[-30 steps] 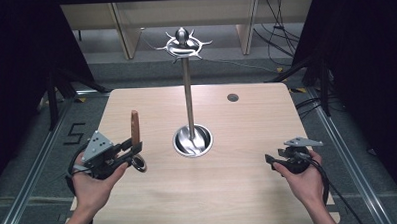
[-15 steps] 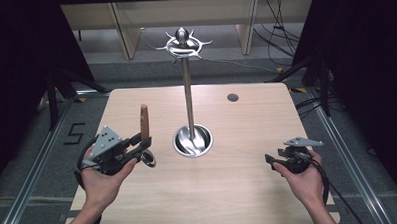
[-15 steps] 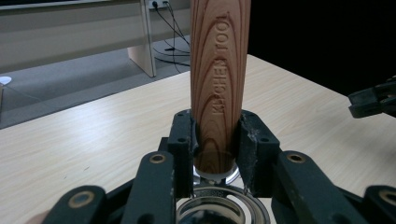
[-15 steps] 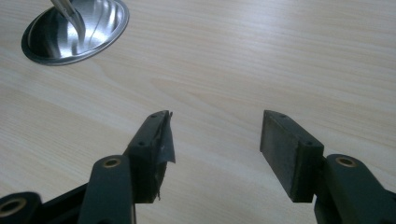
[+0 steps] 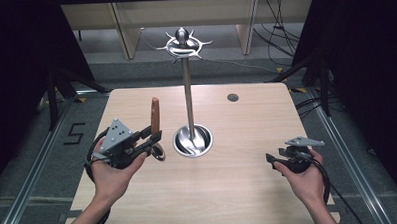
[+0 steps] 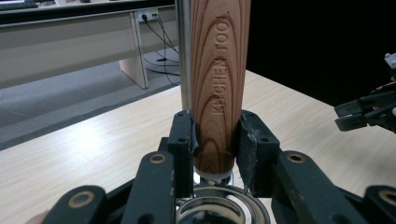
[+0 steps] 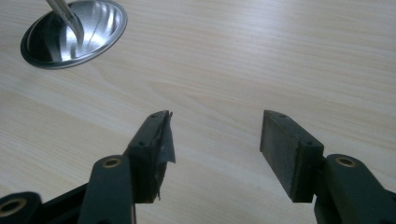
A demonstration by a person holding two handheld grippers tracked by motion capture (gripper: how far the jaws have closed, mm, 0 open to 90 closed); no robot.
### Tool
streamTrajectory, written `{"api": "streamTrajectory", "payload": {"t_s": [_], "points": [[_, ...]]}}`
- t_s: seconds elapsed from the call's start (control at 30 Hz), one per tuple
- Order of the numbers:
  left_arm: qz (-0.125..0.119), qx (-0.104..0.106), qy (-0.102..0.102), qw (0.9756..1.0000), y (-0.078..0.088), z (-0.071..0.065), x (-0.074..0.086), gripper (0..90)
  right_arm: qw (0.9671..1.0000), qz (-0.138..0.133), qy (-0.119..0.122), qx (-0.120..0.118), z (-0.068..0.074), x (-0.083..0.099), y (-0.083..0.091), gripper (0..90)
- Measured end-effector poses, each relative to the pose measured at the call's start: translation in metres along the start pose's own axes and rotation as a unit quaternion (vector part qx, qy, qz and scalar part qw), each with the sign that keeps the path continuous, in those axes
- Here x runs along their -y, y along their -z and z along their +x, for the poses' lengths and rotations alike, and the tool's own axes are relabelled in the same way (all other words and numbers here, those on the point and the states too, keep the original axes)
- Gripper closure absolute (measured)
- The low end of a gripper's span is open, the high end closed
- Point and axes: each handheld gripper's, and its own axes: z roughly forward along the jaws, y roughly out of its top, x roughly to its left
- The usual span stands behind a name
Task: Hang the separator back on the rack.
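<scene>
My left gripper [image 5: 155, 136] is shut on a kitchen tool with a wooden handle [image 5: 155, 115], which stands upright above the jaws. In the left gripper view the handle [image 6: 219, 84] reads "KITCHEN TOOL" and a metal ring of the tool [image 6: 219, 210] lies under the jaws. A tall steel utensil stand [image 5: 187, 87] with a hooked crown [image 5: 183, 42] and a round shiny base [image 5: 192, 140] rises at the table's middle, just right of the tool. My right gripper [image 5: 270, 158] hovers low at the right of the table, open [image 7: 215, 140] and with nothing in it.
The wooden table [image 5: 229, 191] has a small dark round hole [image 5: 232, 97] near its far edge. The stand's base [image 7: 74, 32] lies up and left of the right gripper's jaws. Dark curtains and floor cables surround the table.
My left gripper has carried the upright tool to the right and slightly forward, closer to the stand's base. The right gripper has stayed put.
</scene>
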Motion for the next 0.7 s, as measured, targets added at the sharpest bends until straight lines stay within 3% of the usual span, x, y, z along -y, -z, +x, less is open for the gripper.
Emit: {"api": "streamTrajectory", "payload": {"t_s": [0.1, 0.13, 0.27, 0.3, 0.37, 0.43, 0.5, 0.57, 0.6, 0.7], "points": [[-0.003, -0.001, -0.005, 1.0, -0.001, -0.001, -0.005, 68.1, 1.0, 0.002, 0.0, 0.002, 0.0, 0.0, 0.0, 43.6], [-0.008, -0.001, -0.002, 1.0, -0.002, -0.003, -0.006, 68.1, 0.9998, -0.001, 0.018, 0.007, -0.002, -0.001, 0.0, 43.6], [-0.012, 0.0, -0.009, 0.9999, -0.004, -0.005, -0.012, 68.1, 0.9998, -0.002, 0.018, 0.007, -0.002, -0.001, 0.0, 43.6], [-0.013, 0.001, -0.011, 0.9999, -0.005, -0.006, -0.014, 68.1, 0.9991, -0.017, 0.036, 0.012, -0.005, 0.001, -0.002, 43.6], [-0.016, 0.001, -0.011, 0.9998, -0.006, -0.008, -0.016, 68.2, 0.9994, -0.012, 0.033, 0.009, -0.004, 0.0, -0.001, 43.6], [-0.018, 0.0, -0.014, 0.9997, -0.007, -0.009, -0.018, 68.2, 0.9999, -0.008, 0.012, 0.001, -0.002, 0.001, -0.002, 43.8], [-0.021, -0.001, -0.011, 0.9997, -0.008, -0.009, -0.02, 68.2, 0.9995, -0.016, 0.027, 0.009, -0.004, 0.0, -0.001, 44.7], [-0.021, -0.003, -0.012, 0.9997, -0.009, -0.01, -0.022, 68.2, 0.9997, -0.009, 0.022, 0.007, -0.003, -0.002, 0.001, 45.4], [-0.023, -0.004, -0.013, 0.9996, -0.009, -0.01, -0.024, 68.2, 1.0, -0.008, -0.005, -0.001, 0.001, -0.001, 0.0, 45.5], [-0.028, -0.007, -0.013, 0.9995, -0.009, -0.012, -0.028, 68.1, 1.0, -0.005, -0.005, -0.003, 0.001, -0.001, 0.0, 45.5]]}}
